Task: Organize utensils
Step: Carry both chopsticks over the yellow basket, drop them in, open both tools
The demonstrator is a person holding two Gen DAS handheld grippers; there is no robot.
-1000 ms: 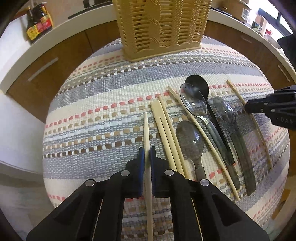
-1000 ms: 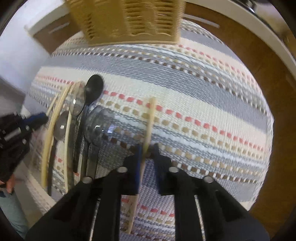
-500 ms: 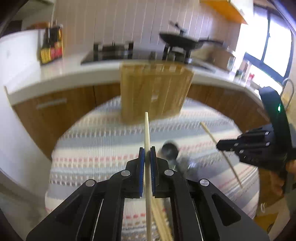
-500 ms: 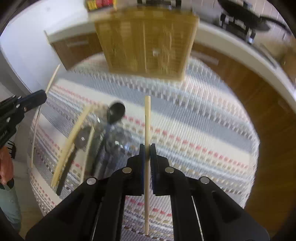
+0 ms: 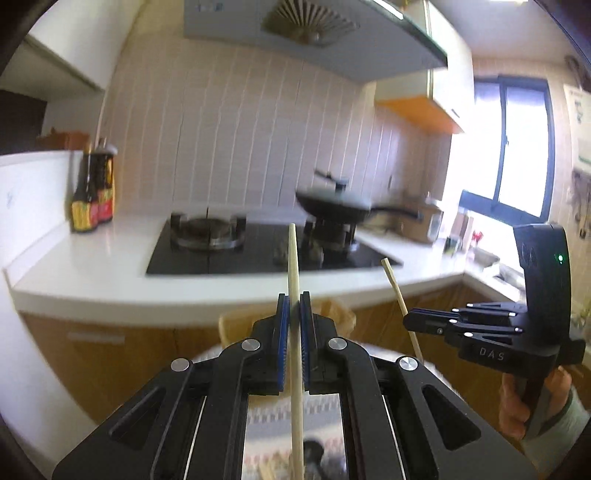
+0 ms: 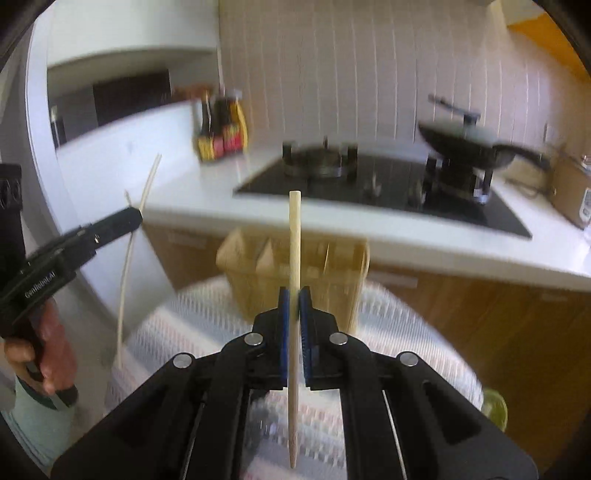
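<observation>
The left gripper is clamped on a pale wooden chopstick, which stands nearly upright between the blue pads; its top end rises above the fingertips and its lower end runs down out of view. The right gripper pinches a second chopstick in the same way, blunt end up and tapered tip hanging below the jaws over the striped woven mat.

Each wrist view catches the other tool off to the side (both held up in the air, well apart from one another), with a person's hand wrapped round the right one's grip.

Just beyond the grippers, a tan slatted utensil basket sits at the far edge of the mat, blurred; in the left wrist view only its rim peeks out behind the fingers.

Farther back runs a white countertop over wooden cabinet fronts, carrying a black gas hob with a dark wok on its right burner and two sauce bottles to the left. A range hood hangs above, and a window glows at far right.
</observation>
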